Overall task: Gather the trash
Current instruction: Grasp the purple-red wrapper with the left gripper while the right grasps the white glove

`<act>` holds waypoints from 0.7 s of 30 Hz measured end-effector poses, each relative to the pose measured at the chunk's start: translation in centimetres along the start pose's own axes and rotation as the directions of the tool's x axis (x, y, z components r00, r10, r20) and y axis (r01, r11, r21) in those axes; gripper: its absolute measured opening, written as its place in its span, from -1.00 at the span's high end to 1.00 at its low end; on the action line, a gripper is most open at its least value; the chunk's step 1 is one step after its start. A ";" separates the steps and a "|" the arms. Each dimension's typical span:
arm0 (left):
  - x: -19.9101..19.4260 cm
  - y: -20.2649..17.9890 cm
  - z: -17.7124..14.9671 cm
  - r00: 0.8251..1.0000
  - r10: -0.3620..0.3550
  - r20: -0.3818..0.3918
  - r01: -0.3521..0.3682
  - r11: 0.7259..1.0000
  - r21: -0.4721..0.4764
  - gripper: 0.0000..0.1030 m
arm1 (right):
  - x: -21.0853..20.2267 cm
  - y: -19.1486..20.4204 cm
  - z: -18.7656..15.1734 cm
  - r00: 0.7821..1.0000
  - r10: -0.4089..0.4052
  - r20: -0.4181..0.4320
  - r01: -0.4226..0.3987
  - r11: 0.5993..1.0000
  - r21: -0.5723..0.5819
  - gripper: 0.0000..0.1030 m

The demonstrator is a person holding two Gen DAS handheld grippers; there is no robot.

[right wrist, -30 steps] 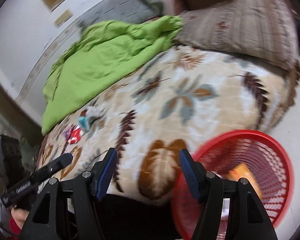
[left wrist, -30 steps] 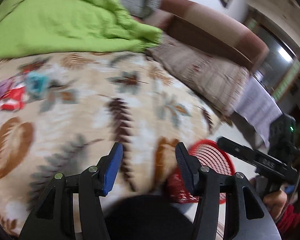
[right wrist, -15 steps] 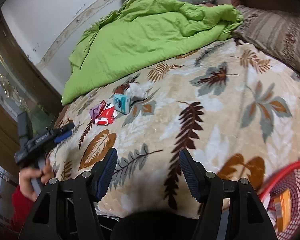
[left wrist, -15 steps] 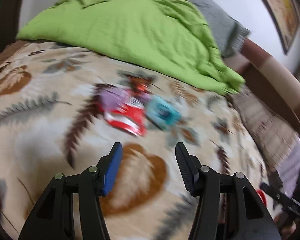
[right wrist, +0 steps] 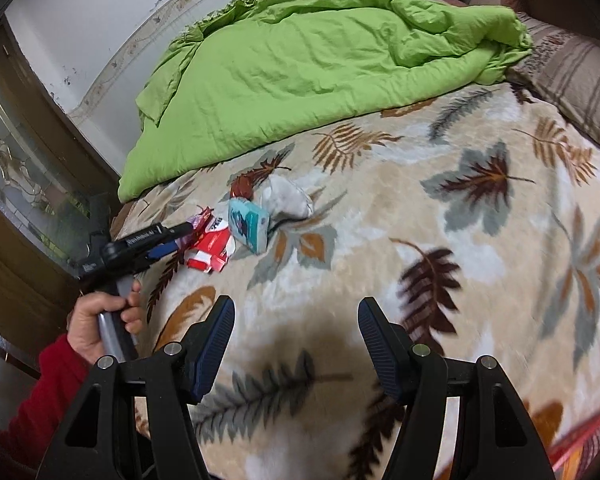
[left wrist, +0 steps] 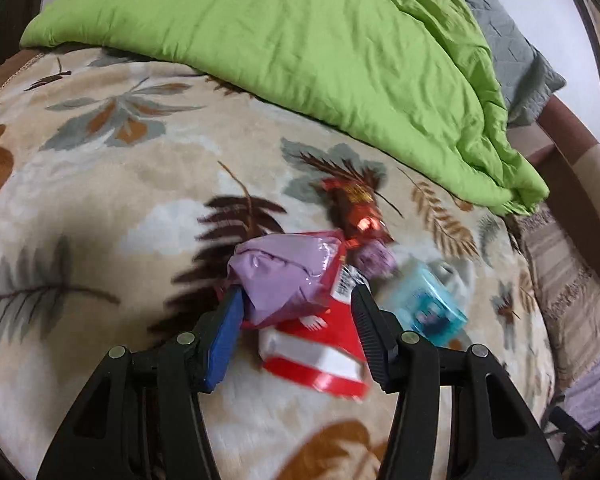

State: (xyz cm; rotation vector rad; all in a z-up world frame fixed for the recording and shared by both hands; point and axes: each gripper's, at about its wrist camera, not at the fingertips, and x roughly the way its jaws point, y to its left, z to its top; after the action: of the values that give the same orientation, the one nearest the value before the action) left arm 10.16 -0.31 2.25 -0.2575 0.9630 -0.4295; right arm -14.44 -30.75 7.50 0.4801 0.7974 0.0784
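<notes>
The red wrapper [left wrist: 320,344] lies lengthwise between the left gripper's [left wrist: 296,324] parted fingers.

Two grippers are counted, the left gripper [left wrist: 296,300] and the right gripper [right wrist: 296,324]. On the bed, one lilac packet [left wrist: 284,276], one red-and-white carton [left wrist: 320,356], one dark red wrapper [left wrist: 356,208], one teal box [left wrist: 428,304] and one white crumpled wad [right wrist: 286,200] are counted. One green quilt [right wrist: 320,68] is seen.
</notes>
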 end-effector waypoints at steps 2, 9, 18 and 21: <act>0.6 0.4 0.4 1.000 -0.005 0.014 0.005 1.000 -0.001 0.16 | 1.4 0.2 1.2 1.000 0.006 0.001 -0.006 1.000 -0.005 -0.34; 0.3 1.1 0.3 0.999 -0.020 0.037 0.019 1.000 0.014 0.65 | 7.9 0.2 5.8 0.999 0.039 -0.031 -0.037 0.998 0.043 -0.34; -4.2 -0.8 -0.5 0.992 -0.040 0.122 0.027 0.994 0.108 0.66 | 16.8 0.9 10.0 0.997 0.010 -0.083 -0.003 0.996 0.085 -0.34; -5.1 -1.3 -1.1 0.990 -0.050 0.130 0.035 0.992 0.122 0.66 | 18.8 0.8 9.7 0.991 0.013 -0.131 0.001 0.995 0.102 -0.19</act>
State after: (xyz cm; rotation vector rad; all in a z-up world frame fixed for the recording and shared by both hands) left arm 6.37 0.84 5.87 -0.1953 0.7999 -0.5015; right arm 5.68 -29.15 1.13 0.5784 0.9329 0.0756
